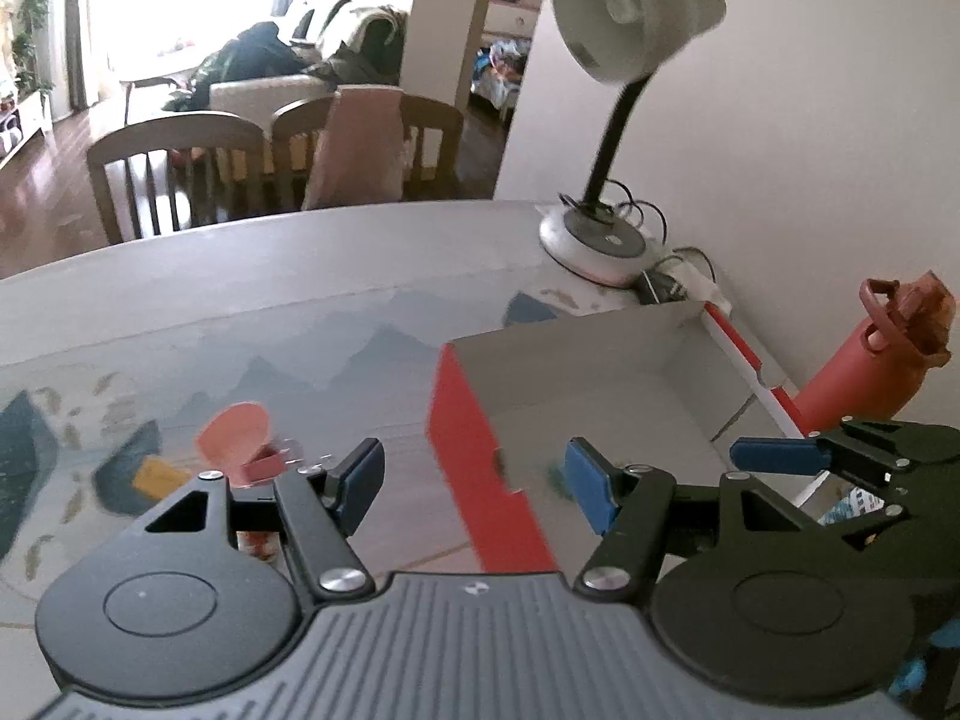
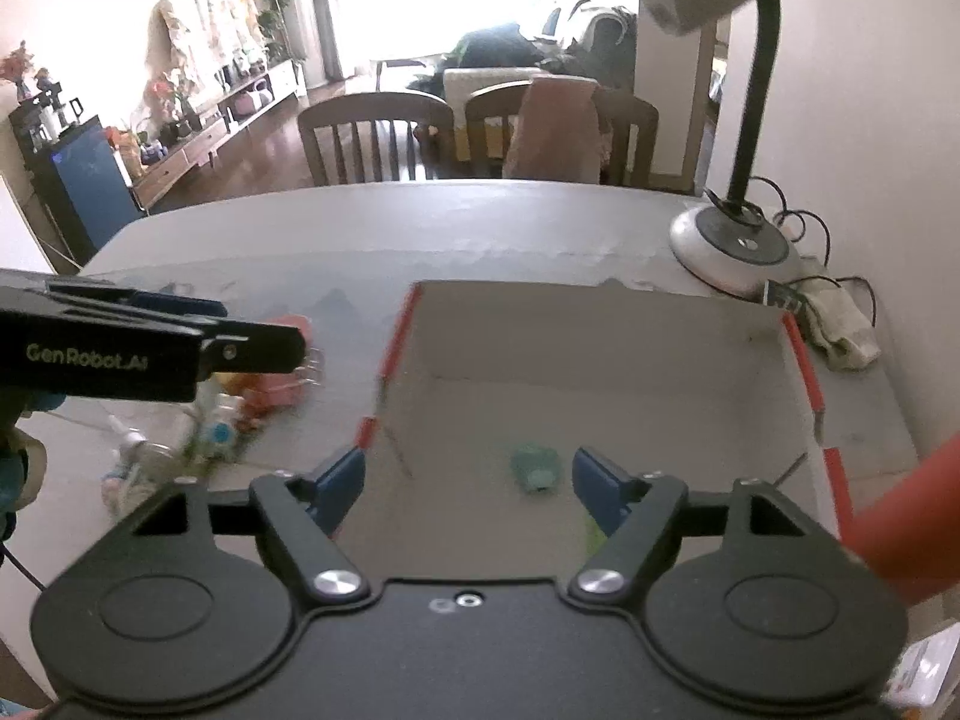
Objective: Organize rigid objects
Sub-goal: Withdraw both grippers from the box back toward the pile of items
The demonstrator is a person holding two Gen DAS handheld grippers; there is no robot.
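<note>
Right gripper (image 2: 468, 480) hangs spread and empty over the box (image 2: 600, 372); green object (image 2: 535, 467) lies inside.

You have two tools in view, the left tool (image 1: 474, 483) and the right tool (image 2: 468, 480), both with jaws apart. One box (image 2: 600, 330) sits on one table (image 2: 360, 222), with one green item (image 2: 535, 466) inside it. There is one lamp (image 1: 606, 60), one red bottle (image 1: 852, 372), and two chairs (image 2: 375, 132). The small items (image 2: 240, 408) left of the box are too blurred for you to count.

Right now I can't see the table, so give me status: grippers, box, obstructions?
Left gripper open, empty. Right gripper open, empty, over box. Small green item inside box. Nothing blocking.
</note>
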